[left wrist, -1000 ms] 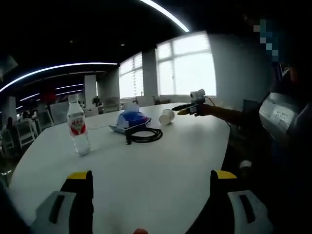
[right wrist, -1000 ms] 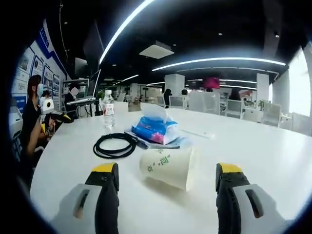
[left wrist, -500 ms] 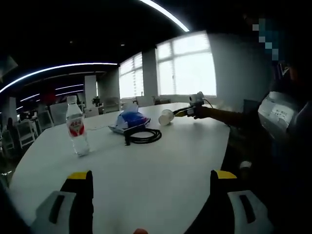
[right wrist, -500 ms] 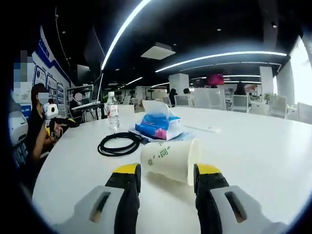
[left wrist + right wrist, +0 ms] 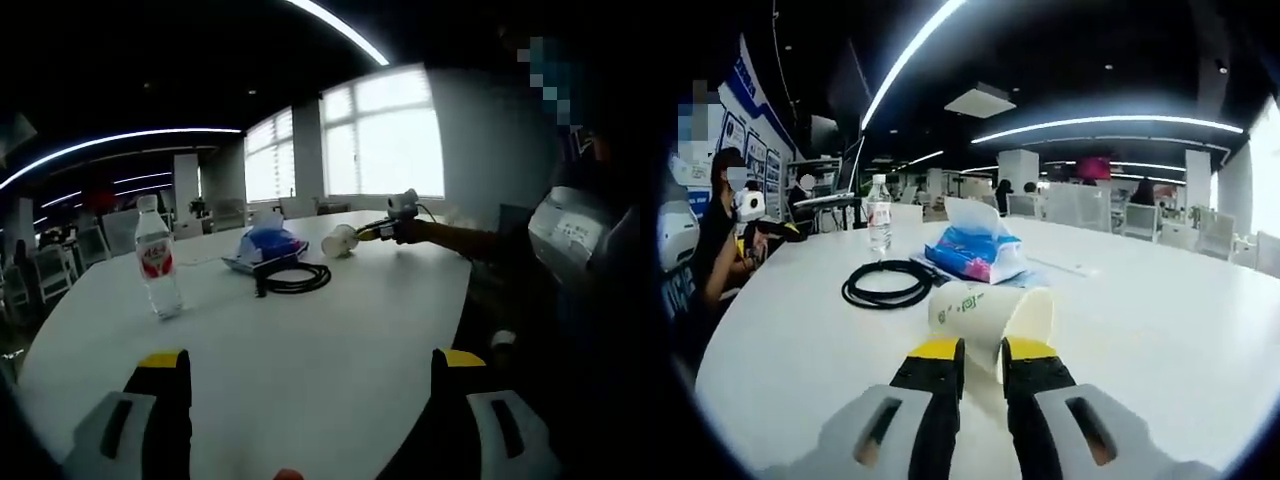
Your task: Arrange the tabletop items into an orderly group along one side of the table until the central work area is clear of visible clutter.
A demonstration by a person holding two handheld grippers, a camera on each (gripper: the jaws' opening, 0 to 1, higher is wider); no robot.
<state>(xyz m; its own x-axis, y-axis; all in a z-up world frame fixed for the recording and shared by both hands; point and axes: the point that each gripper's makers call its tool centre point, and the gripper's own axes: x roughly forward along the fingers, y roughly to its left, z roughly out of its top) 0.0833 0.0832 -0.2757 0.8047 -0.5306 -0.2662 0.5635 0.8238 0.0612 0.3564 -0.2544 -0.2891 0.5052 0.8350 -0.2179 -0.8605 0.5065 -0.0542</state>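
Observation:
A white paper cup (image 5: 985, 310) with a green logo lies on its side on the white round table (image 5: 1160, 320). My right gripper (image 5: 983, 352) is shut on the cup's wall, near its rim. In the left gripper view, the same cup (image 5: 338, 240) sits at the table's far side with the right gripper (image 5: 378, 232) on it. A coiled black cable (image 5: 885, 284), a blue tissue pack (image 5: 978, 252) and a clear water bottle (image 5: 878, 212) with a red label stand behind the cup. My left gripper (image 5: 312, 365) hangs open over the near table edge, holding nothing.
A person (image 5: 715, 235) sits at the table's left edge in the right gripper view. Under the tissue pack lies a flat blue item (image 5: 245, 263). White chairs (image 5: 1195, 232) and more tables fill the room behind. Bright windows (image 5: 385, 135) line the far wall.
My right gripper's jaws have gone from wide open to shut on the paper cup, and its camera has moved closer to it. The left gripper has stayed still.

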